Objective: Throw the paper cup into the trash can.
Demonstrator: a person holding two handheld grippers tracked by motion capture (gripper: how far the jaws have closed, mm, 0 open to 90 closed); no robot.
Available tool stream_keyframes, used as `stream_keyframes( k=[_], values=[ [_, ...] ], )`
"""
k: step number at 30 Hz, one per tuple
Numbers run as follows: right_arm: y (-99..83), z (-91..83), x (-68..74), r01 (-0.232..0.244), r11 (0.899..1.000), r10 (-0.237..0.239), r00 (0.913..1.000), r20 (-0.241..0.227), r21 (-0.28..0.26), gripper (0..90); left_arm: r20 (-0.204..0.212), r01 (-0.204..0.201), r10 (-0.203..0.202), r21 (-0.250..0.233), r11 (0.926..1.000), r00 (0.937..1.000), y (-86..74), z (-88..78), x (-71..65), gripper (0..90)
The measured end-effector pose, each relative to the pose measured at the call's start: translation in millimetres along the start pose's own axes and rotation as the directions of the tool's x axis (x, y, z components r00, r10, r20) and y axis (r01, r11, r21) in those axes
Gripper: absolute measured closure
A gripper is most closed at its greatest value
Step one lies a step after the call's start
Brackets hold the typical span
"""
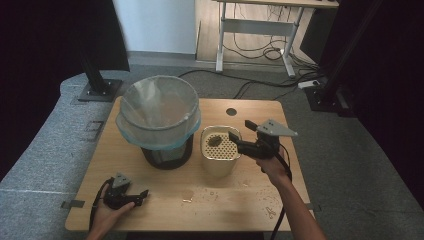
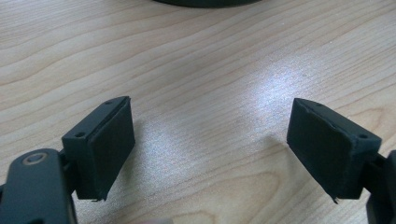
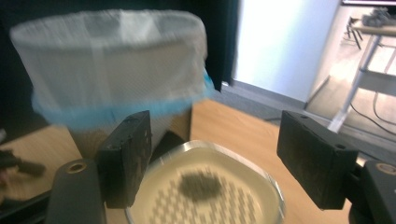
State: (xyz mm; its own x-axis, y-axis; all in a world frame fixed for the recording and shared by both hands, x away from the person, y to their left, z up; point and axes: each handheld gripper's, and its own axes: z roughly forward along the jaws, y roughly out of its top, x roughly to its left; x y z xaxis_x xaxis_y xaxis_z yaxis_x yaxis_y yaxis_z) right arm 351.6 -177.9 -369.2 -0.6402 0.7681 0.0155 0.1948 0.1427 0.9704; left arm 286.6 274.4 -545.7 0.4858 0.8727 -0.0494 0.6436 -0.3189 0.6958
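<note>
We see the right tool (image 1: 239,130) held above the tabletop (image 1: 165,205), its jaws spread and empty, straddling the 3 o'clock rim of the tub (image 1: 220,156). No pad touches it.

The tub sits near the middle of the tabletop, just beside the bin (image 1: 161,120), at the bin's 4 o'clock. It is a pale cream, squarish container with rounded corners. Inside lies a perforated insert with rows of small holes. A dark greenish clump (image 1: 215,142) rests on the insert toward its 10 o'clock; the right gripper view is blurred, so we take it for wet scraps but cannot be sure. There the tub (image 3: 261,179) appears between the jaws, below them.

The bin is dark and round, lined with a translucent bag that folds over the rim with a blue edge.

The left tool (image 1: 141,194) lies low at the tabletop's 7 o'clock corner, jaws spread wide with only bare wood between them.
</note>
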Motion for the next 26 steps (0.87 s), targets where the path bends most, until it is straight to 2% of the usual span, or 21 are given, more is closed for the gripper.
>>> stream_keyframes(
  k=[1, 2, 3, 7, 8, 9, 16, 20, 23, 26],
  values=[
    [-8.7, -4.2, -1.8, -0.002, 1.000, 0.002, 1.0000, 0.007, 0.001, 26.2, -0.001, 0.000, 0.000, 0.000, 1.0000, 1.0000, 0.0, 0.1, 0.0, 14.8],
    [-8.7, -4.2, -1.8, -0.002, 1.000, 0.002, 1.0000, 0.007, 0.001, 26.2, -0.001, 0.000, 0.000, 0.000, 1.0000, 1.0000, 0.0, 0.1, 0.0, 14.8],
    [-27.1, -11.3, -4.5, -0.011, 1.000, 0.011, 0.9997, 0.021, 0.003, 26.3, -0.001, -0.001, 0.001, 0.001, 1.0000, 1.0000, 0.1, 0.0, 0.1, 14.8],
    [-64.6, -20.2, -6.1, -0.033, 0.999, 0.032, 0.9989, 0.035, 0.029, 26.4, -0.002, -0.001, 0.001, 0.003, 1.0000, 1.0000, 0.2, 0.0, -0.3, 14.8],
    [-64.6, -20.2, -6.1, -0.033, 0.999, 0.032, 0.9989, 0.035, 0.029, 26.4, -0.002, -0.001, 0.001, 0.003, 1.0000, 1.0000, 0.2, 0.0, -0.3, 14.8],
    [-81.8, -22.0, -6.1, -0.042, 0.998, 0.040, 0.9983, 0.043, 0.052, 26.5, -0.005, 0.001, -0.001, 0.001, 1.0000, 1.0000, 0.2, 0.2, -0.6, 14.8],
    [-130.4, -20.6, -9.5, -0.092, 0.988, 0.083, 0.9933, 0.080, 0.121, 27.2, -0.007, 0.001, -0.001, 0.002, 1.0000, 1.0000, 0.6, 0.5, -0.4, 14.8],
    [-150.1, -17.5, -12.9, -0.117, 0.983, 0.101, 0.9889, 0.109, 0.144, 27.4, -0.024, -0.007, 0.007, 0.008, 0.9999, 0.9997, 1.9, 2.0, -1.3, 14.8],
    [-153.7, -16.5, -15.6, -0.116, 0.980, 0.095, 0.9870, 0.129, 0.163, 27.4, -0.031, -0.015, 0.016, 0.012, 0.9998, 0.9994, 3.2, 3.6, -1.6, 14.5],
    [-155.0, -16.0, -17.3, -0.129, 0.979, 0.107, 0.9842, 0.141, 0.159, 27.6, -0.035, -0.020, 0.020, 0.015, 0.9997, 0.9992, 5.0, 5.4, -1.5, 14.3]
  ],
)
